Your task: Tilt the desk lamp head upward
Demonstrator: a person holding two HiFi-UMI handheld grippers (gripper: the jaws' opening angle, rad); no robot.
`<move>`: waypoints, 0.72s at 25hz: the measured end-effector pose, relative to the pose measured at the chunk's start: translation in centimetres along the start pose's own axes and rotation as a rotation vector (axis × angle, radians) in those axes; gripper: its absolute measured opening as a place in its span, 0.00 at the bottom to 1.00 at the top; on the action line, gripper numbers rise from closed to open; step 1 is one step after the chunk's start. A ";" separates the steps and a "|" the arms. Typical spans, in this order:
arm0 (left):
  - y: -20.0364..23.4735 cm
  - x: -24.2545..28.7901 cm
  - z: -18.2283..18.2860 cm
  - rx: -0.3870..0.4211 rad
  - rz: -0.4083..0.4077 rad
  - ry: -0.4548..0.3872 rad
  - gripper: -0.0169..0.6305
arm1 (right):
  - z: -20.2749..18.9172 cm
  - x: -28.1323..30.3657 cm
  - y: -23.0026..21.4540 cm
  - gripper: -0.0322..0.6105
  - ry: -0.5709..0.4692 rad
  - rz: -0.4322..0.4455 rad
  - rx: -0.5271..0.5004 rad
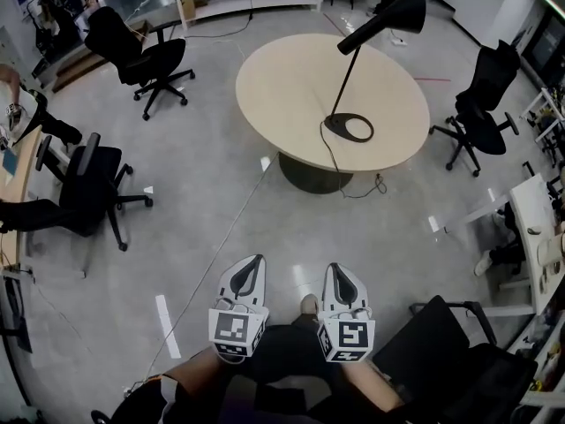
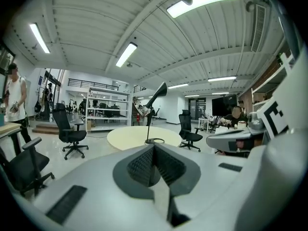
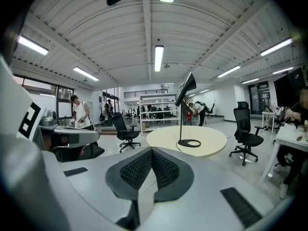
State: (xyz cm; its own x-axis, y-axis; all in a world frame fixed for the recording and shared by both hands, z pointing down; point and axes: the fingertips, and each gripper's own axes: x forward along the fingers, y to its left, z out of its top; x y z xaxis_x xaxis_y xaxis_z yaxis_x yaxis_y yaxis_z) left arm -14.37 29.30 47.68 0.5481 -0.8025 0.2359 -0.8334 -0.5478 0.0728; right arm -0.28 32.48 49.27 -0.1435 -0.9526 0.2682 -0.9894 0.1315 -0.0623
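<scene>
The left gripper [image 1: 254, 261] and the right gripper [image 1: 341, 270] are held low and side by side over the glossy grey floor [image 1: 203, 175], each with its ribbed dark jaws pressed together on nothing. Each carries a cube with black-and-white square markers [image 1: 237, 330], patterns rather than readable words. Well ahead of both, slightly right, stands the thin-stemmed black desk lamp [image 1: 350, 78], its ring base resting on the round beige table [image 1: 282, 87] and its cone-shaped head [image 1: 393, 18] slanted on the stem. A black cord [image 1: 340, 179] runs from the base over the table's near edge. Black wheeled office chairs [image 1: 146, 58] stand around the table.
</scene>
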 end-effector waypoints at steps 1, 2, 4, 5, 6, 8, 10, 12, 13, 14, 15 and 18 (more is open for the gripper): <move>0.5 -0.6 -0.3 -0.004 -0.006 0.001 0.09 | -0.2 -0.2 1.0 0.08 0.005 0.000 -0.002; 1.0 -1.2 -0.5 -0.007 -0.012 0.002 0.09 | -0.4 -0.3 1.9 0.08 0.010 0.001 -0.004; 1.6 -2.2 -0.9 -0.012 -0.022 -0.002 0.09 | -0.8 -0.6 3.3 0.08 0.018 0.005 -0.008; 1.9 -2.7 -1.1 -0.014 -0.027 -0.004 0.09 | -1.0 -0.7 4.0 0.08 0.020 0.007 -0.009; 2.2 -3.2 -1.4 -0.016 -0.030 -0.006 0.09 | -1.2 -0.8 4.7 0.07 0.020 0.007 -0.009; 3.3 -3.9 -2.1 -0.017 -0.027 -0.005 0.09 | -1.6 -0.7 6.0 0.07 0.016 0.005 -0.016; 4.5 -4.6 -2.2 -0.013 -0.017 -0.011 0.09 | -1.4 -0.6 7.2 0.07 0.008 0.005 -0.029; 5.2 -5.4 -1.8 -0.009 -0.012 -0.020 0.09 | -0.9 -0.7 8.1 0.07 -0.001 0.007 -0.037; 5.5 -5.8 -1.6 -0.010 -0.011 -0.023 0.09 | -0.7 -0.8 8.5 0.07 -0.006 0.009 -0.039; 5.6 -6.1 -1.5 -0.012 -0.010 -0.026 0.09 | -0.5 -0.9 8.8 0.07 -0.012 0.011 -0.040; 5.6 -6.4 -1.5 -0.014 -0.010 -0.028 0.09 | -0.4 -1.0 9.0 0.07 -0.017 0.013 -0.042; 5.3 -6.7 -1.4 -0.011 -0.017 -0.032 0.09 | -0.2 -1.3 9.2 0.07 -0.028 0.015 -0.044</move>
State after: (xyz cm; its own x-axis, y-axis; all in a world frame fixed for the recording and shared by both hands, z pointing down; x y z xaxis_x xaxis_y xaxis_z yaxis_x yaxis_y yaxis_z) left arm -22.54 32.07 47.87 0.5644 -0.8001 0.2034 -0.8244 -0.5592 0.0876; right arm -9.16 34.94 48.51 -0.1579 -0.9578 0.2401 -0.9873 0.1569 -0.0233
